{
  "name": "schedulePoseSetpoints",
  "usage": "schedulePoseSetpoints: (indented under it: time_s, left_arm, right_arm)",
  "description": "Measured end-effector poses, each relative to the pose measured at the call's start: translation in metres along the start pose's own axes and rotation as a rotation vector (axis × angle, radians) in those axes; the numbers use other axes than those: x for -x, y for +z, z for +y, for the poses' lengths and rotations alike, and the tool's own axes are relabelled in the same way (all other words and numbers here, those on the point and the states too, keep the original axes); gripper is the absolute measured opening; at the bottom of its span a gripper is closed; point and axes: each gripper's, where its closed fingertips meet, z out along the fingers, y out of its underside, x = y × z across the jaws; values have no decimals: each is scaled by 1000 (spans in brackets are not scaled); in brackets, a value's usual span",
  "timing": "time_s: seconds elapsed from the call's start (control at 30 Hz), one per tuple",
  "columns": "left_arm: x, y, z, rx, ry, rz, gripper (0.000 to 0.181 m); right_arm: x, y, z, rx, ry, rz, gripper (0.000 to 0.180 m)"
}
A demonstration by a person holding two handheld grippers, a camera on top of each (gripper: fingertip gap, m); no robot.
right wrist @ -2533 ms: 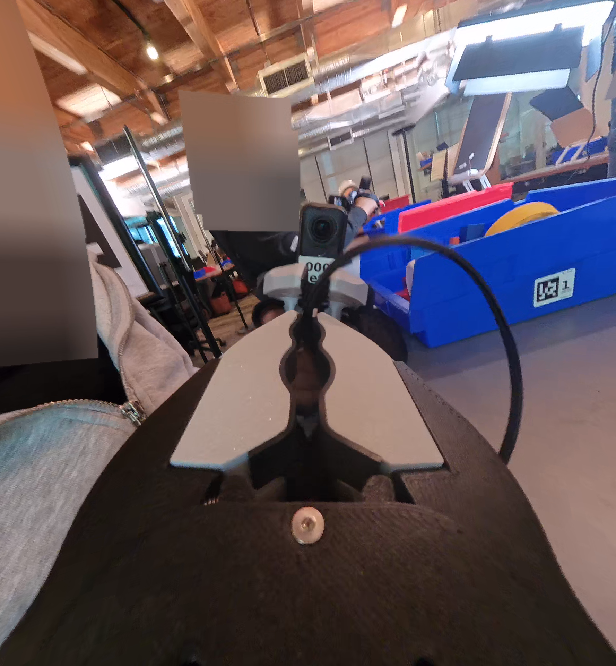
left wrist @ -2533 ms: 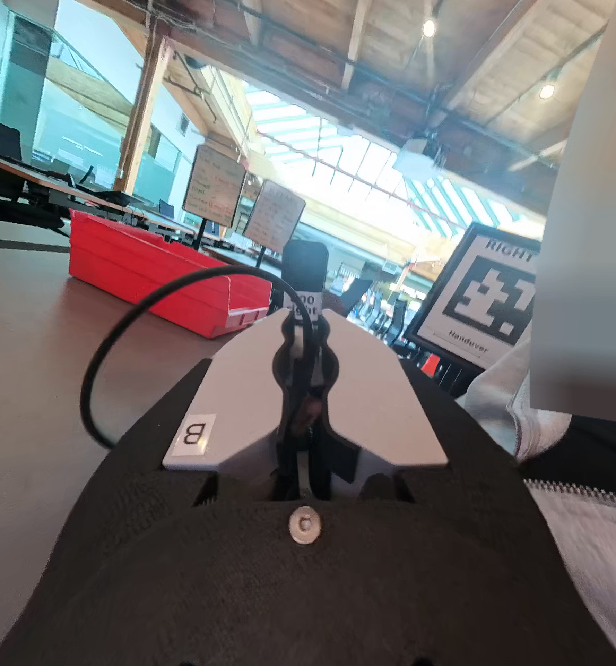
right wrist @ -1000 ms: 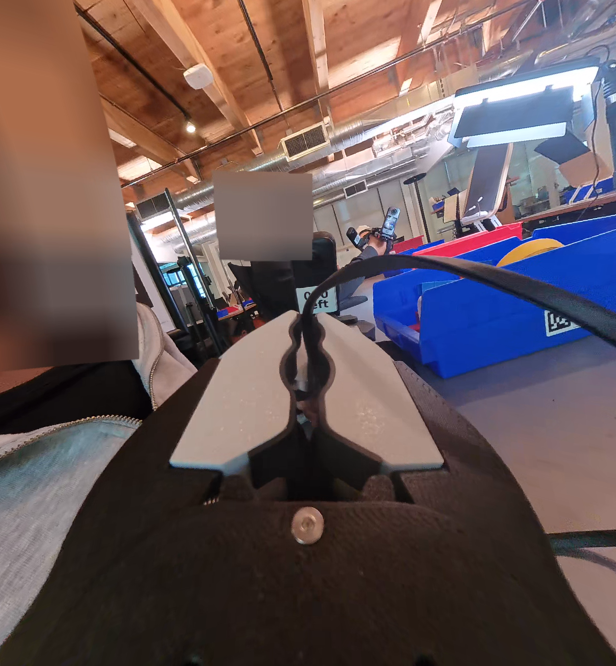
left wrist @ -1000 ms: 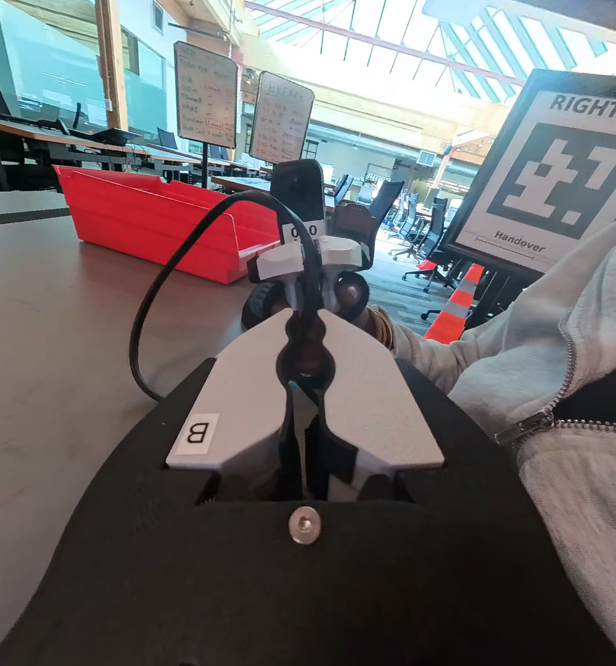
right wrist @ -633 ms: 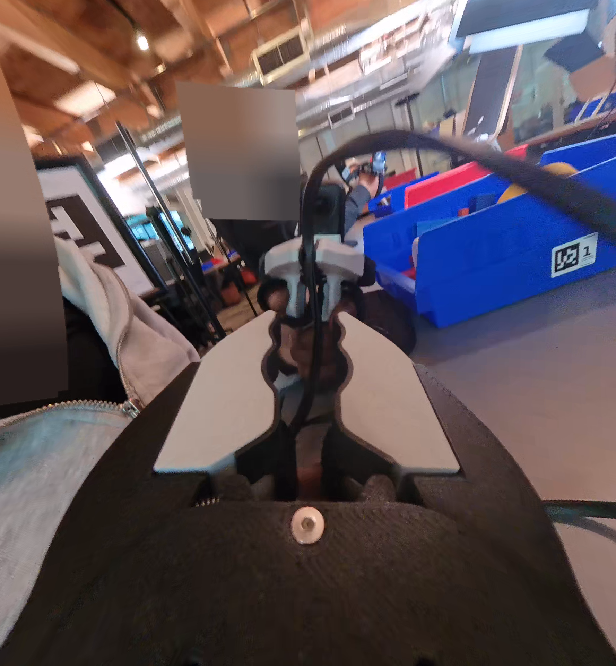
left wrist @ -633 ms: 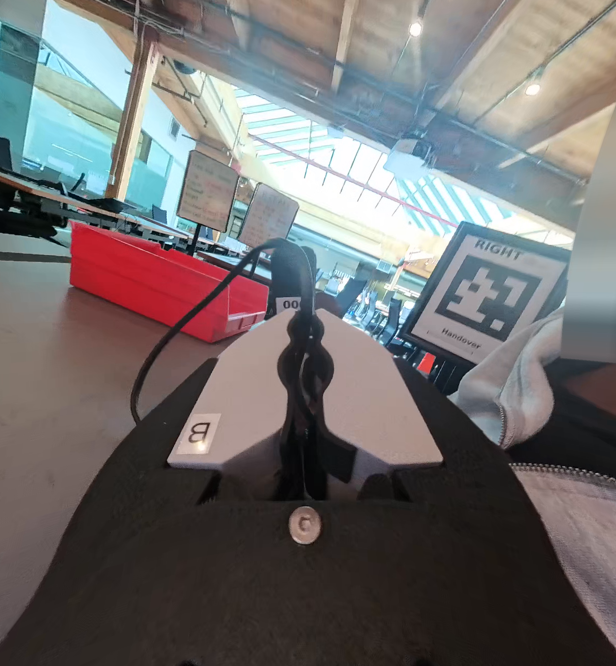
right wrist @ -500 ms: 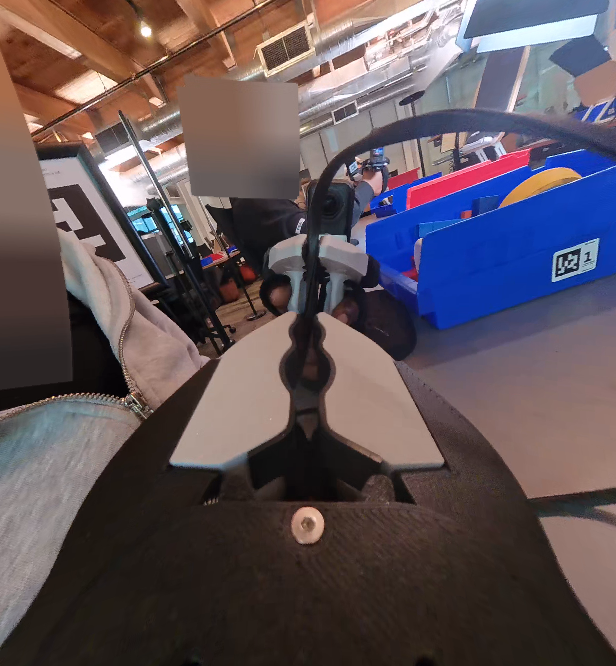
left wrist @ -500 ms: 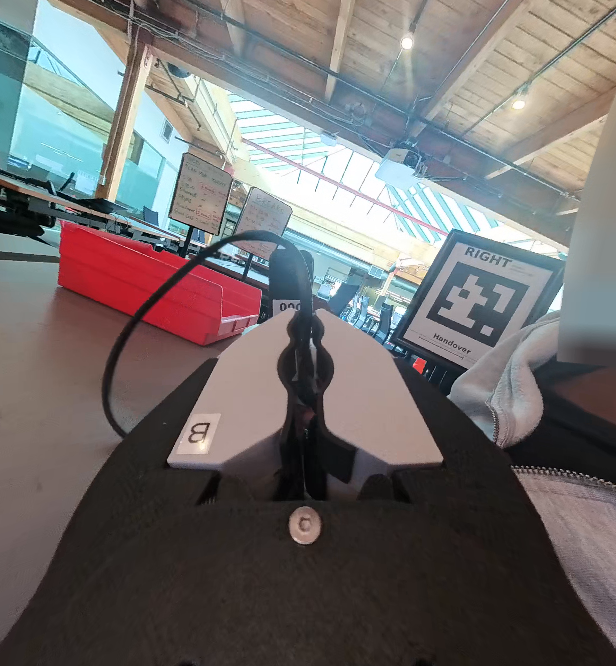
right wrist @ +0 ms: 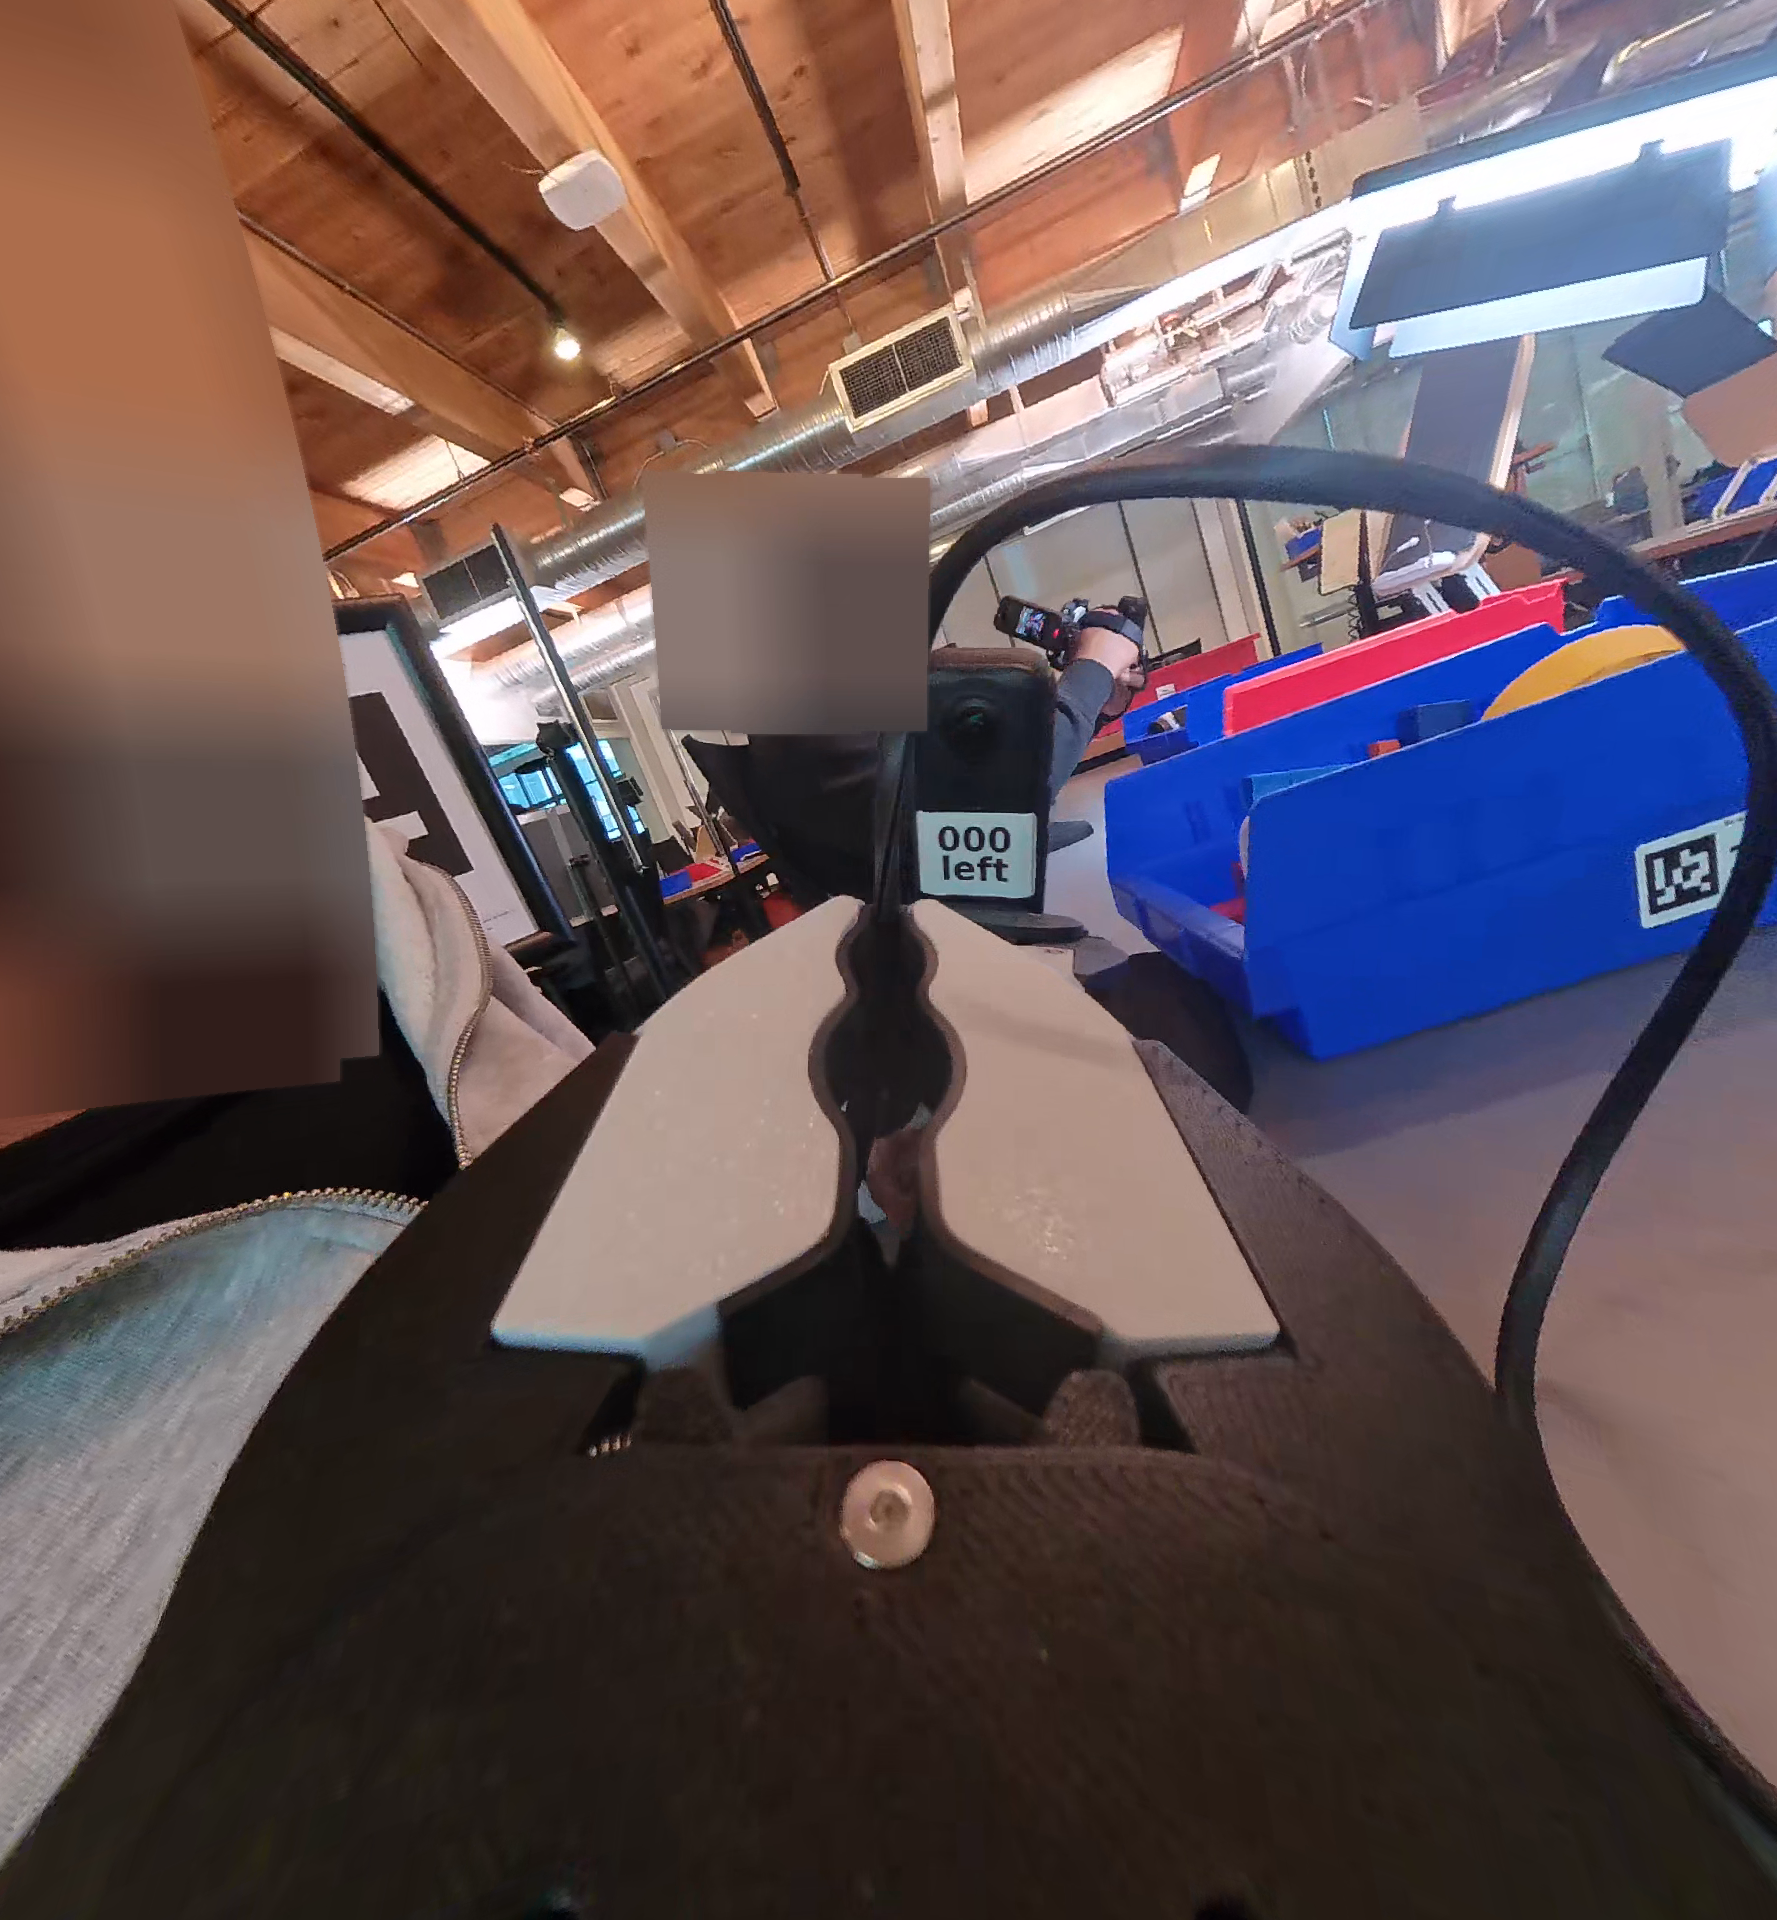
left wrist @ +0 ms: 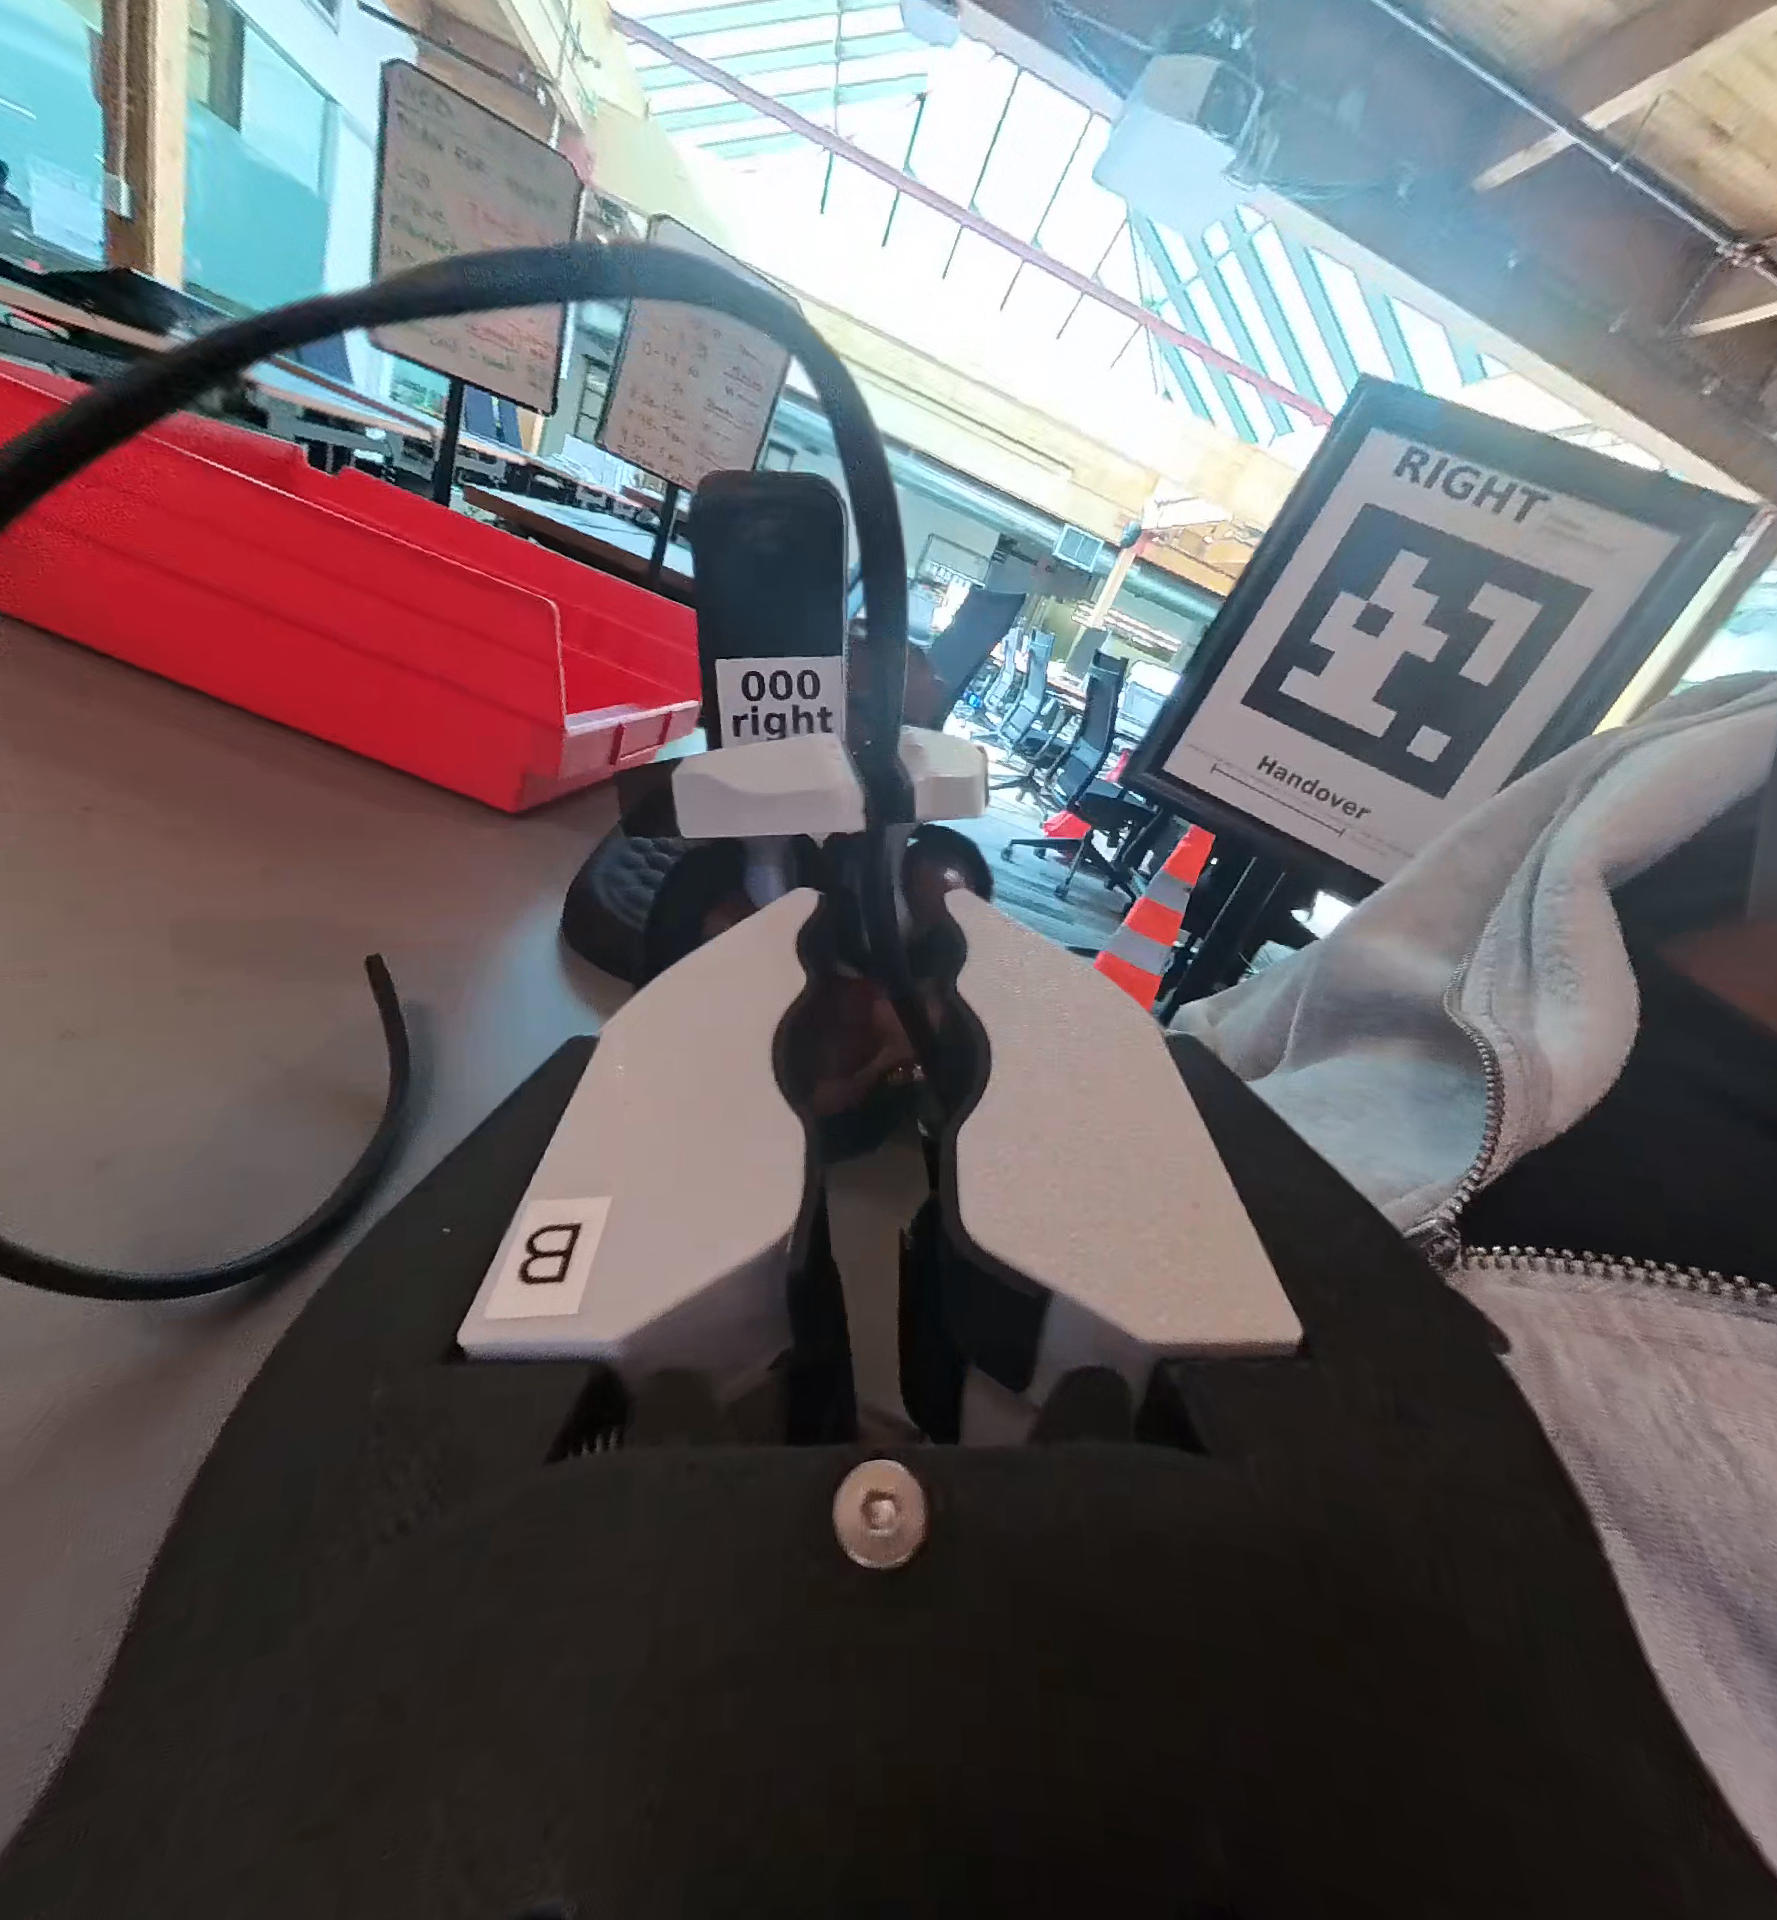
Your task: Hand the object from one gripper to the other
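Note:
A black cable (left wrist: 551,255) arcs up from the table (left wrist: 136,935) and comes down between both grippers. My left gripper (left wrist: 876,904) is open, and the cable runs loosely through the gap between its grey fingers. Just beyond it, my right gripper (left wrist: 879,805) faces me with the cable in its fingers. In the right wrist view, my right gripper (right wrist: 886,914) is shut on the cable (right wrist: 1279,462), which loops up, right and down to the table. The left gripper's camera (right wrist: 983,727) stands right behind my right fingertips.
A red bin (left wrist: 240,582) sits at the back left of the table. A blue bin (right wrist: 1435,883) holding a yellow roll (right wrist: 1590,655) sits to the right. A framed marker sign (left wrist: 1435,644) and a person's grey zip jacket (left wrist: 1590,935) are close beside the grippers. Both grippers' tips are close together, under 4 cm apart.
The right gripper shut on the cable about half a second ago and stays shut. The left jaws, then shut on the cable, have since opened. The cable's loose end now lies on the table.

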Motion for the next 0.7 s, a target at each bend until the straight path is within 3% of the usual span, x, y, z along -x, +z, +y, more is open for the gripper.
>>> schedulePoseSetpoints:
  time_s: [0.13, 0.33, 0.53, 0.7]
  left_arm:
    - [-1, 0, 0, 0, 4, 9, 6]
    - [-1, -2, -2, -20, 4, 10, 5]
    - [14, -18, -25, -159, -12, -73, 5]
    - [17, -19, -27, -172, 22, -108, 4]
  right_arm:
    - [2, 2, 2, 8, -5, -14, 5]
    - [3, 2, 0, -8, -8, -14, 5]
    - [-7, 0, -4, -33, 28, 38, 29]
    - [-12, -2, -4, -28, 18, 79, 29]
